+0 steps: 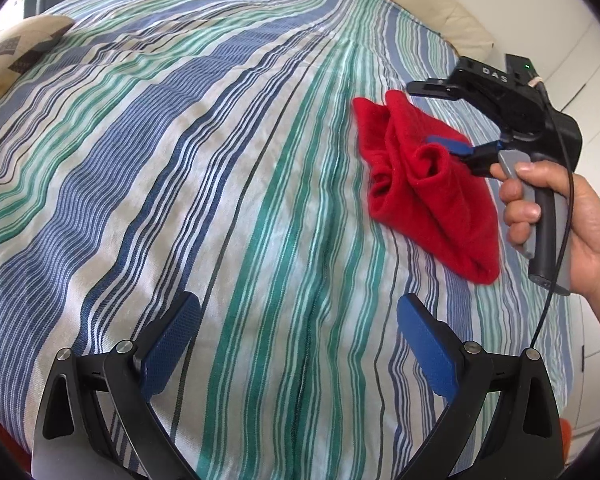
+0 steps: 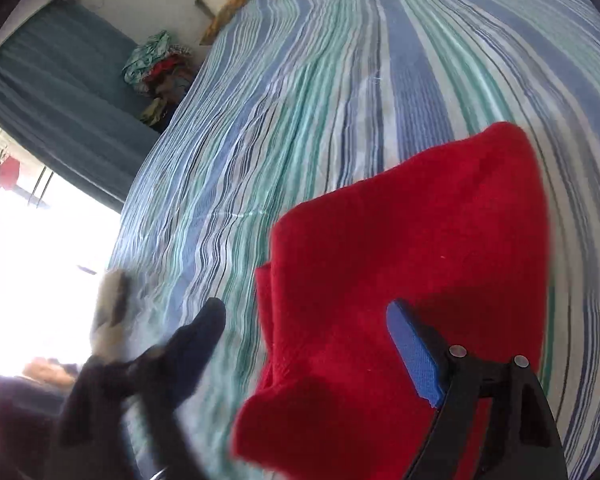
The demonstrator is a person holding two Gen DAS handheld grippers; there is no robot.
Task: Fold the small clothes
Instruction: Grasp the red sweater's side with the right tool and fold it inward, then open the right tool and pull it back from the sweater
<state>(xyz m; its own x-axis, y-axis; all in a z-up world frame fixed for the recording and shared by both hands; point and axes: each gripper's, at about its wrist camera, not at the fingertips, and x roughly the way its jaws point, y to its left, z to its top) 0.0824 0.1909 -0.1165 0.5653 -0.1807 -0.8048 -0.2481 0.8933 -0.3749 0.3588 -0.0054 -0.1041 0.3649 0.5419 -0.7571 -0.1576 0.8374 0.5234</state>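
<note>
- the bed (image 1: 228, 184) fills both views, covered in a blue, green and white striped sheet; a pillow (image 1: 16, 52) sits at its far left corner in the left wrist view.
- the red cloth (image 1: 432, 192) lies on the sheet toward the right edge of the bed, already doubled over, with a bunched ridge running through its middle.
- its long axis runs from the far end, near the right claw's body, down to a rounded tip at the near end, slanting a little to the right.
- the right hand (image 1: 572, 220) grips its handle just beside the cloth's right edge.
- right claw (image 1: 456, 152): in the left wrist view its blue pads sit on the bunched ridge, seemingly close together, while in the right wrist view (image 2: 304, 332) the fingers stand wide apart, one over the cloth and one blurred over bare sheet. the two views disagree, so i cannot tell whether it grips the cloth.
- left claw (image 1: 300, 332): jaws spread wide, nothing between them, hanging over bare sheet near the near edge.
- the key relation: the cloth lies ahead and to the right of the left claw, well apart from it, so the right claw is much nearer.
- my guess is the next fold runs across the long axis, near tip toward far end, with the left claw coming in to pin or lift the near tip.
</note>
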